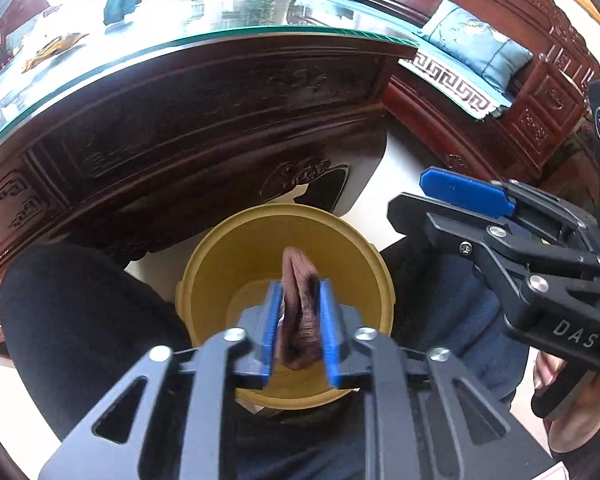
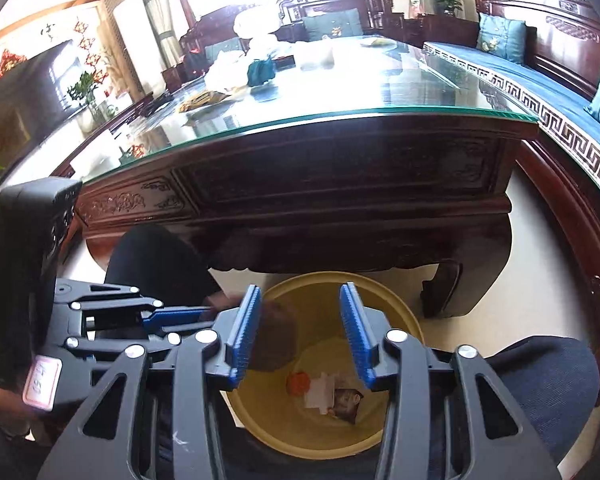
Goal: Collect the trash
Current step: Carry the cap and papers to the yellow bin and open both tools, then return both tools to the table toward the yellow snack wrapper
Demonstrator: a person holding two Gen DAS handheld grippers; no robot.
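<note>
A yellow bin (image 1: 220, 240) stands on the floor between a person's knees, in front of a dark table. My left gripper (image 1: 300, 283) hangs over its mouth, and its blue pads (image 1: 270, 332) are shut on a crumpled brown piece of trash (image 1: 300, 320) that sticks out past the tips. From the right wrist view, the left gripper (image 2: 210, 312) reaches in from the left and the brown trash (image 2: 278, 336) shows as a blur. My right gripper (image 2: 300, 288) is open over the bin (image 2: 320, 280) with nothing between its pads; it also shows as the right gripper (image 1: 408, 194). An orange scrap (image 2: 298, 384), white paper (image 2: 320, 394) and a brown wrapper (image 2: 348, 402) lie inside.
The carved wooden table with a glass top (image 2: 340, 184) rises just behind the bin and carries white bags and a teal item (image 2: 260, 68). The person's knees (image 1: 80, 320) (image 2: 540, 380) flank the bin. A wooden bench with blue cushions (image 2: 560, 92) runs along the right.
</note>
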